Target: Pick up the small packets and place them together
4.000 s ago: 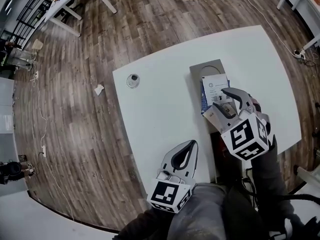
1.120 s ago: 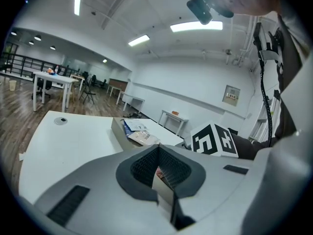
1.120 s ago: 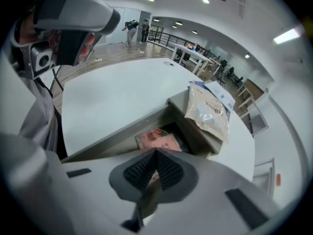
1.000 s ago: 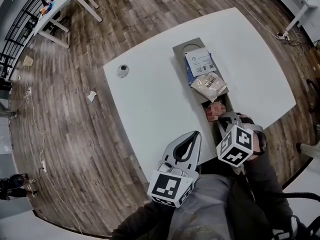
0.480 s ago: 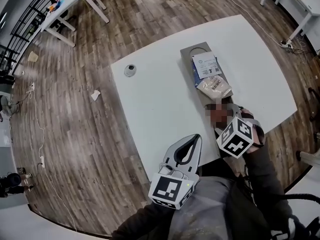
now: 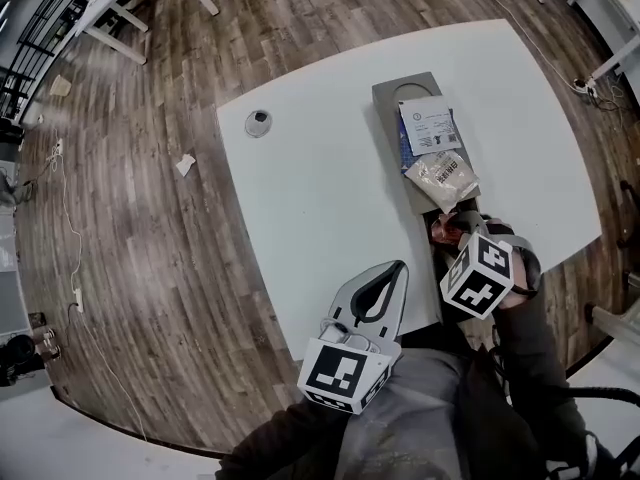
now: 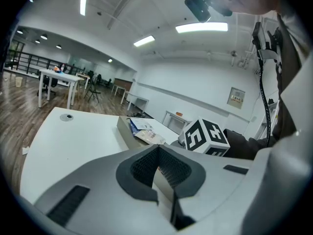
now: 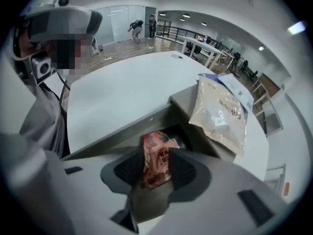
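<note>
right hand-held gripper [image 8: 156, 153] points down | jaws have just been closing, grasping red packet [image 8: 155, 143] upright at near end of tray [image 6: 392, 93] | left hand-held gripper [image 7: 157, 149] clenched, empty, farther off

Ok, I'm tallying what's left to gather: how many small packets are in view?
3. A white-and-blue packet at the grey tray's far end, a beige packet just nearer, a red packet between the right gripper's jaws, which have just been closing. Others may hide underneath.
</note>
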The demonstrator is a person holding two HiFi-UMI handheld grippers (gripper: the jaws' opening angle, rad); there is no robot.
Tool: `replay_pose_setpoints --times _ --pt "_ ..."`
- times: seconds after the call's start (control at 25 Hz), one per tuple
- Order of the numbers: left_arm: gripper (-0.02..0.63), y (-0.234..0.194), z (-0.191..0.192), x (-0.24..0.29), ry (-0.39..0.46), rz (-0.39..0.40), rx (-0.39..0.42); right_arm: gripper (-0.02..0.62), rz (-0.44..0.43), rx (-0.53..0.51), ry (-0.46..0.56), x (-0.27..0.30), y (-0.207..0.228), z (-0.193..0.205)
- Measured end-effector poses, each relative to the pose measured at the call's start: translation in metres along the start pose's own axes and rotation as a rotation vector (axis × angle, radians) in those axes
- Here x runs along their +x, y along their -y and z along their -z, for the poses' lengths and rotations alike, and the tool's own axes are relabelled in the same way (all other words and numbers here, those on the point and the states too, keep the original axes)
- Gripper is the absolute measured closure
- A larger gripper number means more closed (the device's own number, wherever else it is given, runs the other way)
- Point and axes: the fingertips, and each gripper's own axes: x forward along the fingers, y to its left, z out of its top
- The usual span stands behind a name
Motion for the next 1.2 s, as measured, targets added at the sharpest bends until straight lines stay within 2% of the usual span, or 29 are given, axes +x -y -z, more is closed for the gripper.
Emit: replay_pose_setpoints --times 0.04,0.12,0.48,0.84,1.2 --pt "0.603 0.0 0.0 0.001 0.0 0.002 0.0 0.487 0.024 -0.001 0.001 0.0 0.004 0.0" --pt "0.603 0.001 0.0 0.001 0.0 0.005 0.005 0.526 0.051 0.004 0.01 0.0 0.009 0.0" --pt "0.603 0.017 -0.007 -0.016 0.035 0.036 0.056 0.545 0.106 0.045 0.036 -0.014 -0.011 0.007" --pt "0.603 0.056 -0.014 -0.059 0.115 0.099 0.163 0.548 0.247 0.084 0.143 -0.073 -0.04 -0.001" --pt "0.603 0.077 -0.021 -0.073 0.161 0.144 0.198 0.549 0.313 0.102 0.201 -0.109 -0.047 -0.003"
